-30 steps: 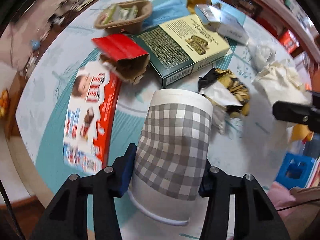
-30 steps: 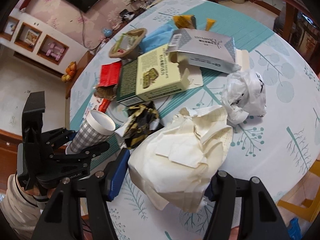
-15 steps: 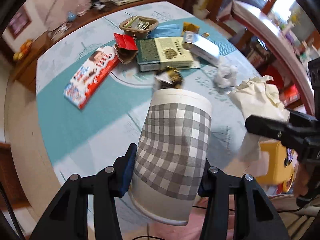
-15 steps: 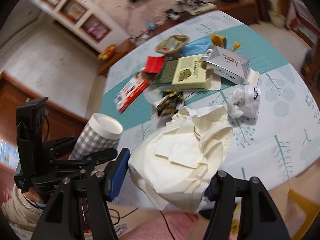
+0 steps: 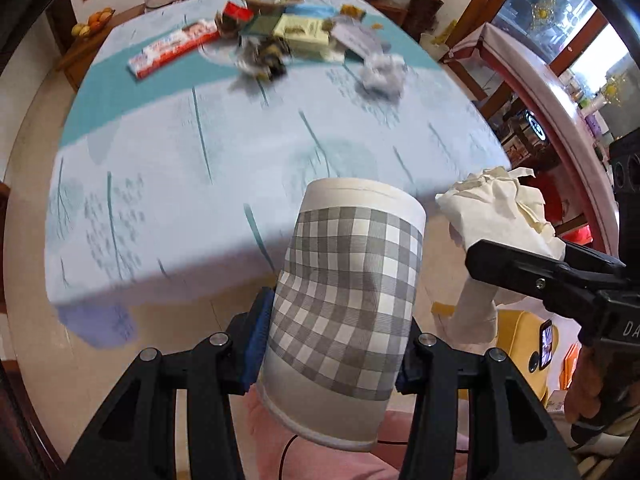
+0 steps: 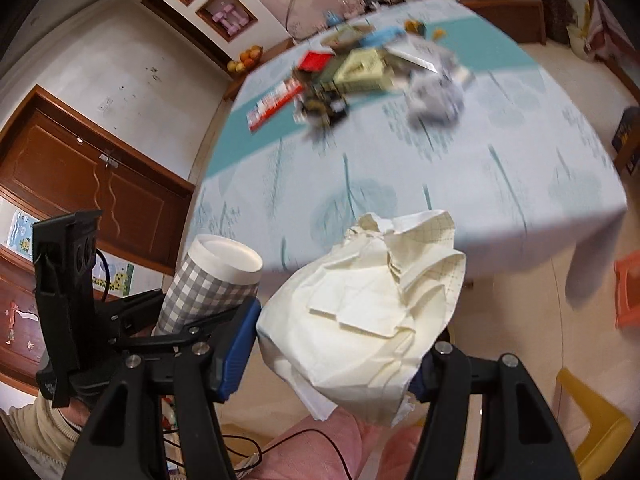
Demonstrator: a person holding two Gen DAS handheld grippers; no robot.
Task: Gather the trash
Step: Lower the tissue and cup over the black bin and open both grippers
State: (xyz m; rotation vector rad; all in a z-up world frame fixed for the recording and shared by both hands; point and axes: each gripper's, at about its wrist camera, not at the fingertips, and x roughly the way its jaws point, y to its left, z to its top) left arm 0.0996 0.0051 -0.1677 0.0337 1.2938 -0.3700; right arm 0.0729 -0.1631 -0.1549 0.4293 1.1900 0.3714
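Two-handed carry, seen from both wrist cameras; all places are given relative to the table draped in a pale blue cloth with teal leaf print (image 5: 208, 184).

Left: the left gripper (image 5: 332, 344) is closed on a grey-and-white checked paper cup (image 5: 348, 280), blue pads pressing its lower wall from both sides. The cup sits tilted, open rim toward the table, off the near edge and above the floor. A grip low on the stiff wall probably keeps the thin rim from crushing.

Right: the right gripper (image 6: 336, 356) clamps a crumpled cream paper wrapper with a faint grid print (image 6: 368, 304), its jaws set wide around the loose bulk. The wrapper also hangs clear of the near edge, just beside the cup. Pinching the wad through its middle likely keeps the folds together.

Far side of the table: the uncollected litter lies clustered, blurred: a red-and-white chocolate box (image 5: 172, 50), a pale green carton (image 5: 304, 32) and a crumpled white paper ball (image 5: 382, 74), all well apart from both held pieces.

No bin is visible; judging by the task, both pieces are on their way to one.
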